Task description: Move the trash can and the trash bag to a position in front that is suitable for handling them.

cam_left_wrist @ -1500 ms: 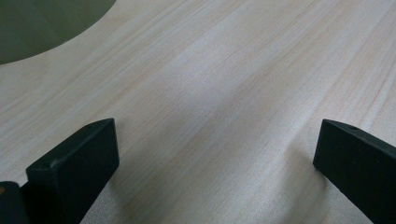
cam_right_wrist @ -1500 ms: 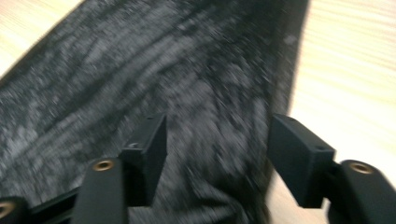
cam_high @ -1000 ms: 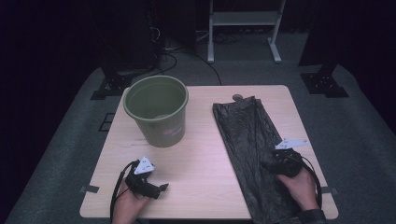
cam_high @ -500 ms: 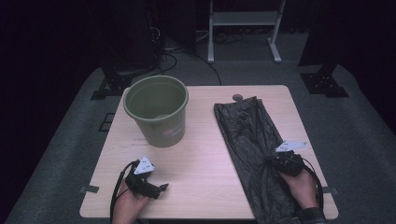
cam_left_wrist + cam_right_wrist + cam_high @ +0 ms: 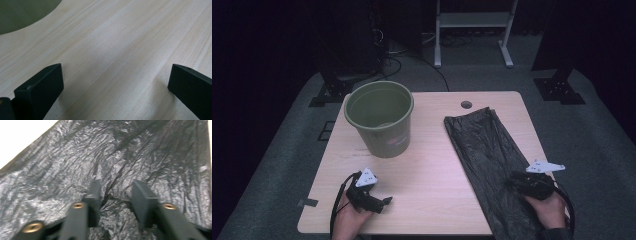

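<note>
Jaws spread, left tool (image 5: 382, 202) rests on table (image 5: 432, 170); right tool (image 5: 115, 195) seemingly pinches bag (image 5: 62, 170).

Dim room; grey carpet floor (image 5: 592, 135); white metal stand (image 5: 472, 30) behind wooden table (image 5: 432, 165).

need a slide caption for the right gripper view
Right claw pressed onto the crinkled black plastic bag, a raised fold of film sitting between its partly closed jaws.
</note>
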Demonstrator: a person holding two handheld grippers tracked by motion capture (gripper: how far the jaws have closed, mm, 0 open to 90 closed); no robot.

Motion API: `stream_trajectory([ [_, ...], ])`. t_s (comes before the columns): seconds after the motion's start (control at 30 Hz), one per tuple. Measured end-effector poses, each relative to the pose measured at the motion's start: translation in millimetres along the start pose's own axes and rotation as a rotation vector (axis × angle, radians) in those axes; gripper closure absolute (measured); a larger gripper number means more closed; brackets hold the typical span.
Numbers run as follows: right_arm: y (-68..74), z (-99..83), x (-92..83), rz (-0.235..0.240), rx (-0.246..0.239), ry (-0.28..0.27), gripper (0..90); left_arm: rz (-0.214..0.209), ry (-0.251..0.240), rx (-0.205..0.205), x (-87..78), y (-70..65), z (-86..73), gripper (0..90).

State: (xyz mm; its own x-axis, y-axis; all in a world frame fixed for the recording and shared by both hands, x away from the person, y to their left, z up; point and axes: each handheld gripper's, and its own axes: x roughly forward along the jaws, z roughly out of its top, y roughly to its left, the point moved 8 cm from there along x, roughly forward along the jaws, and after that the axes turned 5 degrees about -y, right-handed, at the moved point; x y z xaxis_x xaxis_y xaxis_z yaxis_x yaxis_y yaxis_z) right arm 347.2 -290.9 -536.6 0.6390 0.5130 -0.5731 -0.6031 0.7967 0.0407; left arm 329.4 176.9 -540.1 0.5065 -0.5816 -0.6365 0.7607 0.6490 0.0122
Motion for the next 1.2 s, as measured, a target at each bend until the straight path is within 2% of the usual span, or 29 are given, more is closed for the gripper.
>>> stream_trajectory([
  [0.03,0.0,-0.6,0.0,-0.007,-0.006,0.004,44.7,0.000,0.000,0.000,0.0,0.0,0.0,0.0],
  [0.07,1.9,-1.1,0.8,-0.012,-0.026,0.014,37.3,0.000,0.000,0.000,0.0,0.0,0.0,0.0],
  [0.1,1.9,-1.1,0.8,-0.012,-0.026,0.014,37.3,0.000,0.000,0.000,0.0,0.0,0.0,0.0],
  [0.17,1.0,-1.3,1.6,-0.022,-0.017,0.022,30.1,-0.003,-0.002,-0.003,-0.2,0.3,0.1,0.0],
  [0.23,0.5,-1.3,2.6,-0.028,-0.016,0.027,25.2,-0.021,-0.013,-0.028,-1.9,1.1,0.8,0.0],
  [0.43,-0.3,-1.7,4.4,-0.038,-0.010,0.041,17.2,-0.013,-0.027,-0.044,-8.6,6.5,4.1,0.0],
  [0.57,0.1,-1.6,4.9,-0.036,-0.012,0.043,16.9,-0.025,-0.024,-0.061,-11.6,7.5,6.7,0.0],
  [0.67,0.1,-1.6,4.9,-0.036,-0.012,0.042,16.9,-0.030,-0.045,-0.070,-15.7,9.0,12.7,0.0],
  [0.97,0.0,-1.5,4.9,-0.037,-0.010,0.042,17.0,-0.026,-0.074,-0.070,-24.3,10.9,28.9,0.0],
  [1.2,0.0,-1.5,5.0,-0.037,-0.010,0.042,17.0,-0.036,-0.092,-0.061,-32.7,8.8,50.2,0.0],
])
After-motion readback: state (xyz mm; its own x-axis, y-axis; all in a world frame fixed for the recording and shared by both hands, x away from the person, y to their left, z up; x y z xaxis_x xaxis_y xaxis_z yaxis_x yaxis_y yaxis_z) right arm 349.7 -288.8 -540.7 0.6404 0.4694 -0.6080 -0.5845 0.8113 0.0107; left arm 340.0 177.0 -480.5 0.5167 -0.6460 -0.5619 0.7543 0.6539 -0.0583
